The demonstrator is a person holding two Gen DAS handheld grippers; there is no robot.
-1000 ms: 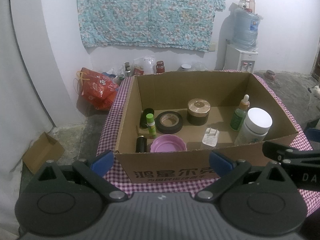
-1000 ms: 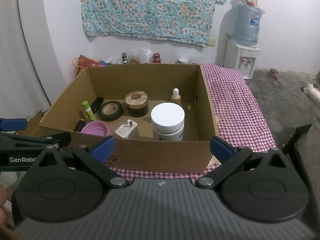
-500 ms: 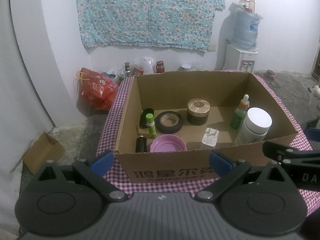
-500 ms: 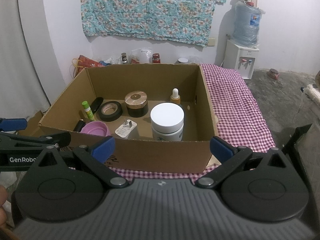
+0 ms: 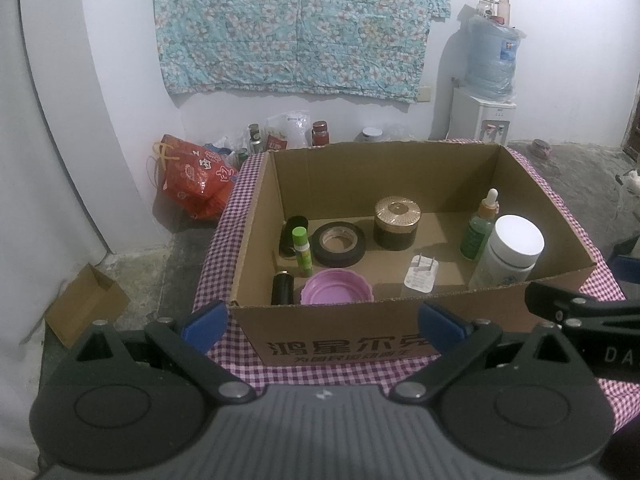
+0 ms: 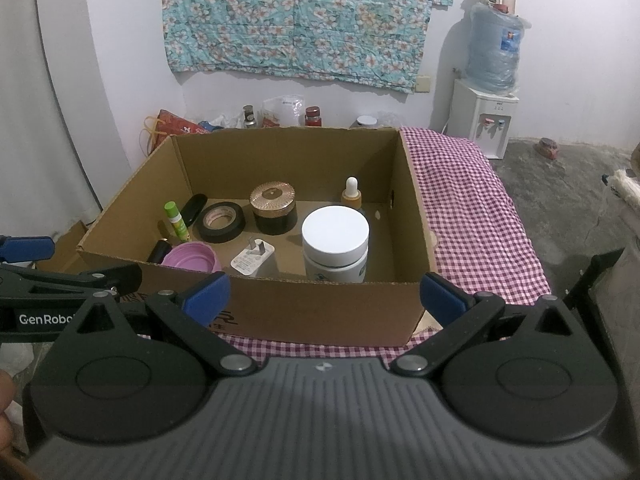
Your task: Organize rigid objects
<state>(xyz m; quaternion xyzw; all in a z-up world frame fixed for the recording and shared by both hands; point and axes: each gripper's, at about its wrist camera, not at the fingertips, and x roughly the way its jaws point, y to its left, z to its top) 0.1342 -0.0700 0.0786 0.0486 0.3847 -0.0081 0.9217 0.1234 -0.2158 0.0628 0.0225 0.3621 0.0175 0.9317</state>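
Brown cardboard box (image 5: 360,332) on purple-white checked cloth (image 6: 472,216). Inside: black tape roll (image 5: 339,244), pink lid (image 5: 337,287), white-capped jar (image 6: 335,243), green glue stick (image 5: 301,249), gold-lidded black jar (image 5: 397,222), green dropper bottle (image 5: 479,228). Teal floral sheet (image 5: 296,28) on white wall.

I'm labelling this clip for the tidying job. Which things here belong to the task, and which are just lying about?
Task things:
cardboard box
black tape roll
white jar
dropper bottle
pink lid
plug adapter
glue stick
gold-lidded jar

Lying about:
water dispenser
red bag
floral cloth
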